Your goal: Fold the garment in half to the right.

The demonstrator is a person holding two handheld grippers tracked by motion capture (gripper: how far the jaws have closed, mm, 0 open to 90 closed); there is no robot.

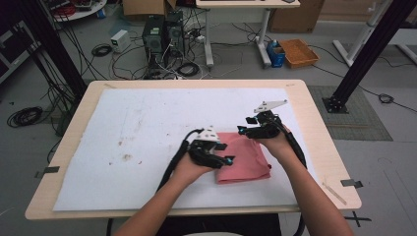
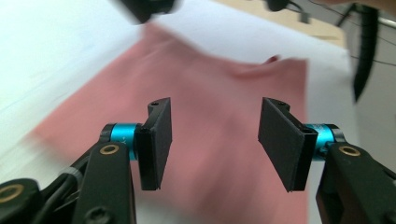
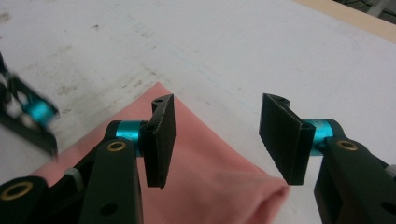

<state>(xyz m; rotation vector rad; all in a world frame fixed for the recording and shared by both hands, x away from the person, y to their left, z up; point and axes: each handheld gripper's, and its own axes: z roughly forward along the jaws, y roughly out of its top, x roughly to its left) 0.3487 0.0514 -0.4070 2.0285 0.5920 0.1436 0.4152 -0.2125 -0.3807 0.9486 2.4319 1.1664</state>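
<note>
A: Folded pink cloth (image 1: pixel 243 160) lies on the white table sheet (image 1: pixel 147 118), toward five o'clock.

B: Left gripper (image 2: pixel 214 140) and right gripper (image 3: pixel 217 137) hover over it, jaws half-spread, holding nothing.

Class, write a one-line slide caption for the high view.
Two hand-held grippers, left gripper and right gripper, open over a folded pink cloth on the white-covered table.

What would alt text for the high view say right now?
A person's two hands each hold a gripper over a folded pink cloth lying on a white sheet that covers a wooden table. The left gripper is at the cloth's near left edge, the right gripper at its far edge, both with jaws apart.
</note>
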